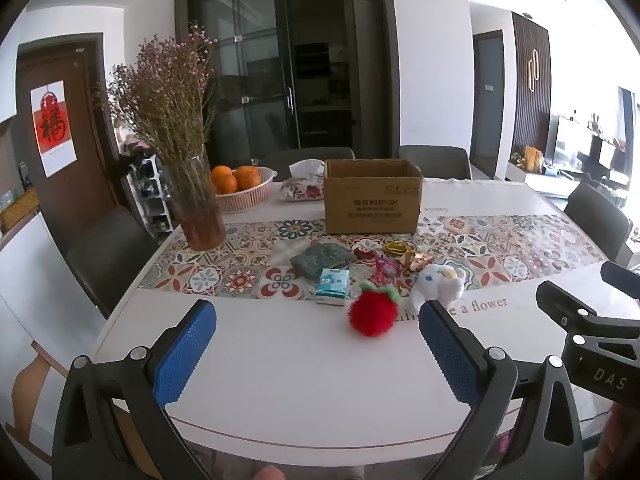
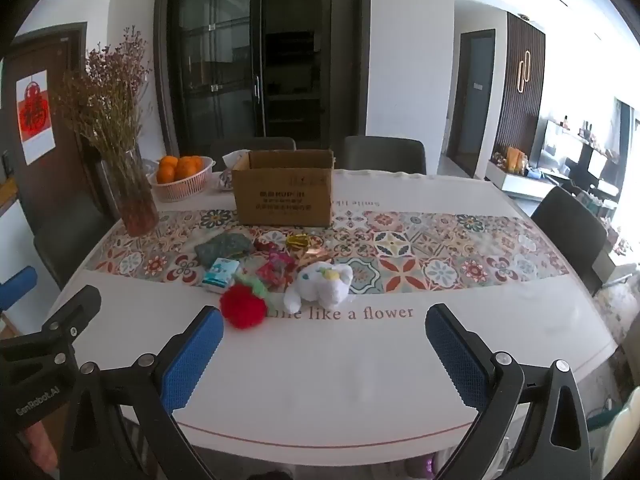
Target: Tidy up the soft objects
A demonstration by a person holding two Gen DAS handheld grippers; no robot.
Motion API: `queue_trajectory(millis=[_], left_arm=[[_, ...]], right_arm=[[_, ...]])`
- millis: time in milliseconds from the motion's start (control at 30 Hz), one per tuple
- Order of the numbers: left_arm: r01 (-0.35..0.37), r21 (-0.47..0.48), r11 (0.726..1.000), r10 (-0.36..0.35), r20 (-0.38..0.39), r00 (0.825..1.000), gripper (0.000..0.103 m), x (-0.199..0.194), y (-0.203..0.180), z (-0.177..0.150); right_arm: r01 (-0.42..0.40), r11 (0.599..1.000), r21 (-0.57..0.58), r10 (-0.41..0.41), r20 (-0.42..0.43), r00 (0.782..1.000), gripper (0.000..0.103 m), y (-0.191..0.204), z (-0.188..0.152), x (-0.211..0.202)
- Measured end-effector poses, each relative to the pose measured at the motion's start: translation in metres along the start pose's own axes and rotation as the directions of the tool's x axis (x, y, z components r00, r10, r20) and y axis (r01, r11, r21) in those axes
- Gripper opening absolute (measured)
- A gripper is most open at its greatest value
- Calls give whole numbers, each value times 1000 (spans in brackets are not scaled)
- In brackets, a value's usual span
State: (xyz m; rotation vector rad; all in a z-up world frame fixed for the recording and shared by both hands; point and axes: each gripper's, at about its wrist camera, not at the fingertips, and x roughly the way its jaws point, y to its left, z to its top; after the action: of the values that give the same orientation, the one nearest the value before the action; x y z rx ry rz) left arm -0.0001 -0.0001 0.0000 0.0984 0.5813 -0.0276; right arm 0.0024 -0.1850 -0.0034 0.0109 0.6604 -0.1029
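Observation:
A fuzzy red strawberry toy (image 1: 374,312) (image 2: 243,311) and a white plush animal (image 1: 440,285) (image 2: 320,286) lie on the white table (image 1: 300,372) (image 2: 340,368). Behind them lie a green cloth (image 1: 322,258) (image 2: 224,247), a small blue tissue pack (image 1: 333,286) (image 2: 220,274) and small red and gold items (image 1: 394,258) (image 2: 288,258). An open cardboard box (image 1: 373,197) (image 2: 285,188) stands behind those. My left gripper (image 1: 318,344) is open and empty, short of the strawberry. My right gripper (image 2: 324,346) is open and empty, in front of the plush.
A glass vase of dried flowers (image 1: 192,200) (image 2: 132,196) stands at the left. A basket of oranges (image 1: 240,188) (image 2: 182,178) and a tissue holder (image 1: 304,188) sit at the back. Chairs (image 1: 108,252) (image 2: 568,236) surround the table.

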Motion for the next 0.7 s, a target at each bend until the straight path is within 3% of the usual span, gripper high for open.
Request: queue_trajectory(millis=[700], left_arm=[[40,-28,999,-39,28,999,103,-5,-1,3]], right_arm=[[1,1000,-1,-1,20,1000,102,-4,-1,-6]])
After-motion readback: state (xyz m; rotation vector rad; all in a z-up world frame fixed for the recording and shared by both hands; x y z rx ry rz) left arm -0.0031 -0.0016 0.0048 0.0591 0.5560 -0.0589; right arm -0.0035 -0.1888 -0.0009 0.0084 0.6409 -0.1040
